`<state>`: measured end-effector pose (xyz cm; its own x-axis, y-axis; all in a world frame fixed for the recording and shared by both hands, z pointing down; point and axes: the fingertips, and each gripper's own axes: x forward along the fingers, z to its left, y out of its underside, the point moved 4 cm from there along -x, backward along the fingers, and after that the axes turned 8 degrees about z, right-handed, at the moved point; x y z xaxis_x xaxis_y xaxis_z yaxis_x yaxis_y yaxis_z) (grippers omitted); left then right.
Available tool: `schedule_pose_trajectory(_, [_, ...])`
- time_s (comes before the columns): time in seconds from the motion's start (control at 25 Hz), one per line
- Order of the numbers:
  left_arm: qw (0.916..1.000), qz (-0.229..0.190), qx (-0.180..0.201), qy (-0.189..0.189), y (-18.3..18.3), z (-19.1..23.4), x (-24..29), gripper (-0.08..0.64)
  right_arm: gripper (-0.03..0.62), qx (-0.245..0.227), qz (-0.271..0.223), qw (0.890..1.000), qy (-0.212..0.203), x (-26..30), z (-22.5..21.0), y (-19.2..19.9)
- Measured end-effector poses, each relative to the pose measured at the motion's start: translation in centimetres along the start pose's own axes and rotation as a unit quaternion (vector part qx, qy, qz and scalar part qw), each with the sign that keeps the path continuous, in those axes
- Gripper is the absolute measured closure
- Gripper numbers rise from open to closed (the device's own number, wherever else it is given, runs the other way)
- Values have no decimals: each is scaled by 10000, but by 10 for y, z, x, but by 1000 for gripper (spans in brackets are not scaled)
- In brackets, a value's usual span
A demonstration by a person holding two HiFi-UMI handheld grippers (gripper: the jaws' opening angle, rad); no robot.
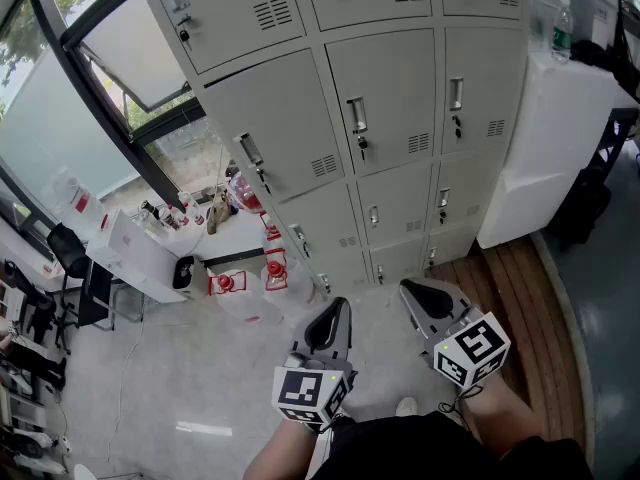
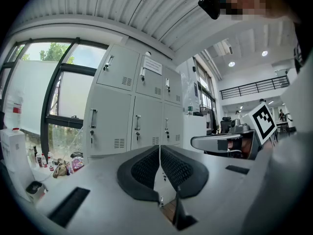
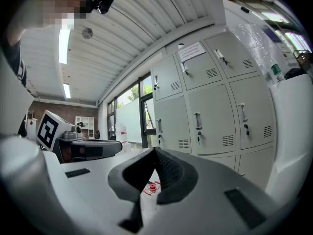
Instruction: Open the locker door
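**A:** How far along is the job?

**B:** Right at the start, I'd say. The lockers (image 1: 385, 118) stand ahead with every door in sight closed. Both claws are held level in front of the person, well apart from them.

**A:** Is either claw carrying anything?

**B:** No. The left claw (image 1: 335, 313) has its jaws pressed together with nothing between them. The right claw (image 1: 418, 293) is closed tight too, and empty.

**A:** Which door is it going to be?

**B:** I can't tell, and the task doesn't name one. The middle-row door straight ahead seems the likeliest. Its upright handle (image 1: 357, 115) sits near the left edge, and a key (image 1: 361, 148) hangs from the lock just below.

**A:** So what does the next move need?

**B:** My guess is a step closer first. Then one claw has to spread, slip its jaws around that handle and pinch it. With the handle on the left, the hinges are probably on the right, so the pull should swing outward from the left edge. If the door is locked, the key needs turning first, and I can't tell that from here.
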<state>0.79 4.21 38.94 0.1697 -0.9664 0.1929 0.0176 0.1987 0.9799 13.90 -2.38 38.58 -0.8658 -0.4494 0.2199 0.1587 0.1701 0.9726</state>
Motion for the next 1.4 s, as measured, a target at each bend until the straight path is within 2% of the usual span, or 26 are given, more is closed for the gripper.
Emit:
schedule_pose_trajectory(0.32, [10000,-14,53,25,-1,7,-9,537,538,91,-71,9999,-61,6,9,-3])
schedule_pose_trajectory(0.72, [10000,-30,32,7,-2,41,-24,537,538,0,-15,9999,-145,36,35,-10])
schedule_pose_trajectory(1.4, [9997,-29,-177,-157,8,146,-68,537,538,-22,146,9995,-278,125,109,-19])
